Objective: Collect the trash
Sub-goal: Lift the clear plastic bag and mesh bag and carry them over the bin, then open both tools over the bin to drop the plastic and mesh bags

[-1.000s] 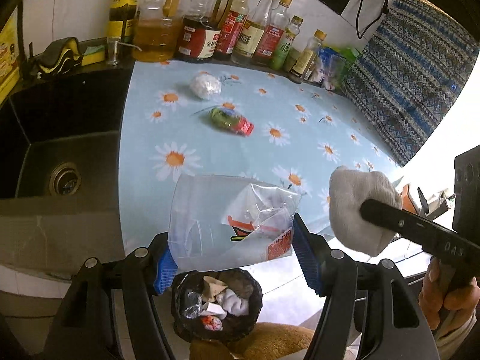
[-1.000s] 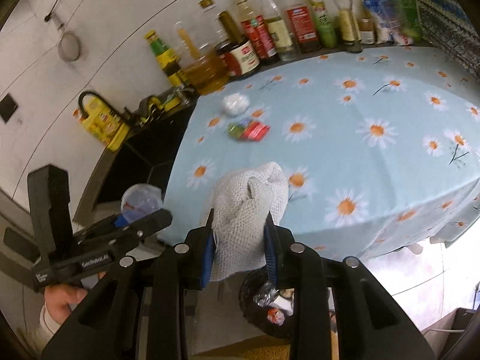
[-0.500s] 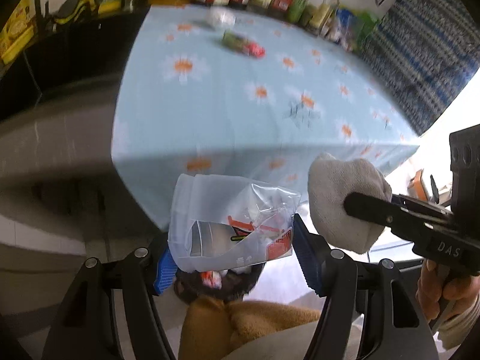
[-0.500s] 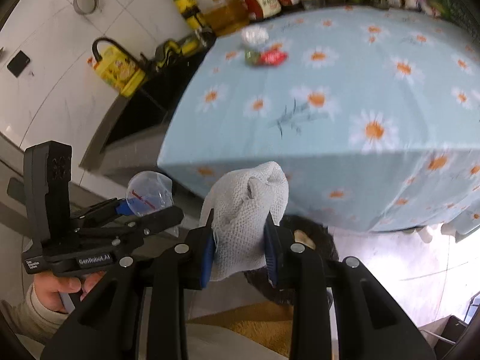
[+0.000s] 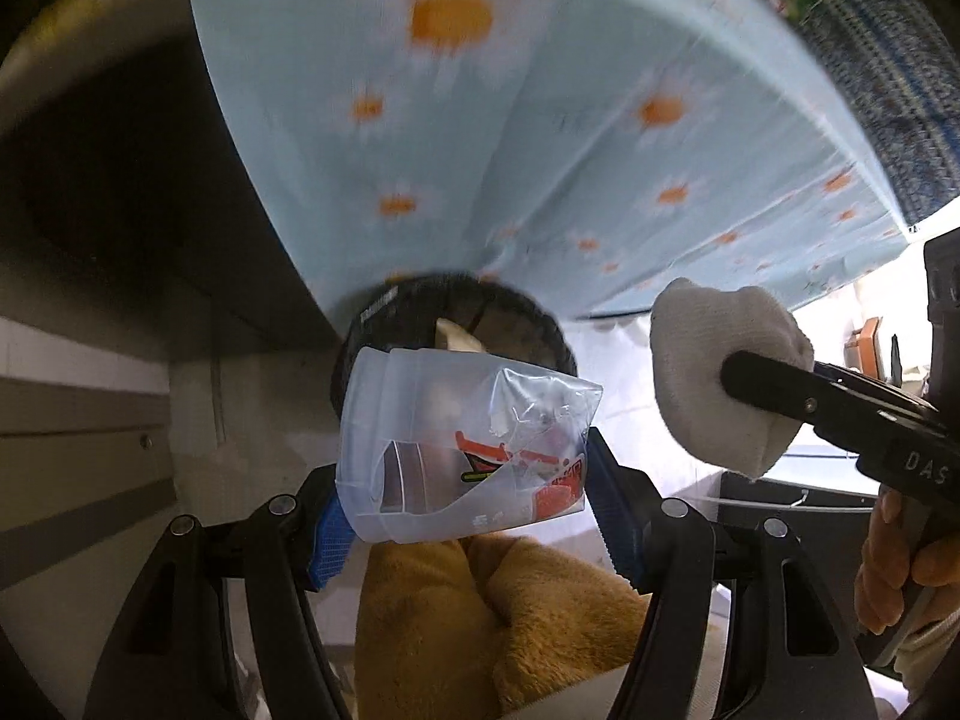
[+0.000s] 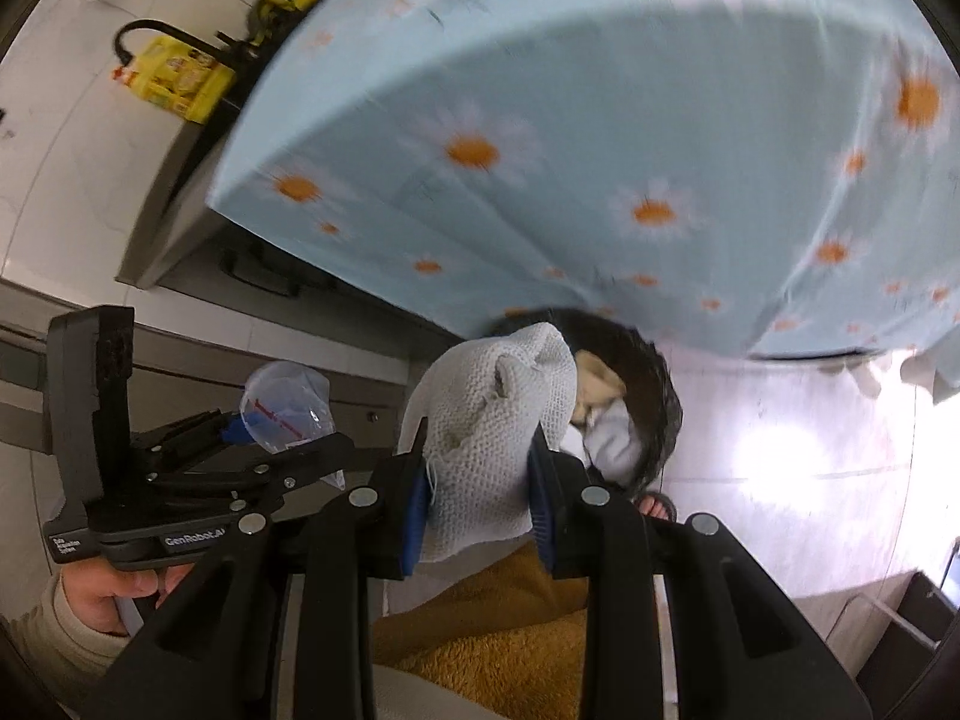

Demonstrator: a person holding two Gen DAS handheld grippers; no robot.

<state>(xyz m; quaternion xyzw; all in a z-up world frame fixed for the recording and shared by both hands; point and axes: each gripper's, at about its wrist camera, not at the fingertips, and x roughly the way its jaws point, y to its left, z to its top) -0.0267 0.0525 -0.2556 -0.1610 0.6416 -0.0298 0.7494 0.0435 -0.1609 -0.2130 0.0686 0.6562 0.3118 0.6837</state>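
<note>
We hold two pieces of trash above the black bin point(image 5: 543, 330), which stands on the floor at the foot of the desk point(image 5: 540, 120) with its daisy-print blue cloth. In the left wrist view the left tongs point(image 5: 465, 501) are clamped at a middling width on a crumpled clear plastic cup point(image 5: 462, 450) with red print and torn film at its mouth. The cup lies across the pads with its long axis running left to right in the frame, its open end toward the right. The bin's rim shows just beyond and above the cup at the frame's centre, so the drop lies straight ahead along the tongs.

In the right wrist view the right tongs point(image 6: 480, 498) are pinched narrow on a white knitted cloth wad point(image 6: 498, 420), soft and bunched, standing up out of the pads. The bin point(image 6: 666, 402) lies just past the wad toward the right of centre and already holds pale crumpled scraps. The left tongs point(image 6: 240, 450) appear at the left of that frame, held by a hand point(image 6: 108, 594).

We judge that both tongs point at the bin's mouth and neither is clearly the nearer. The cup is light and springy, and might snag on a pad when released. The wad should fall limp.
</note>
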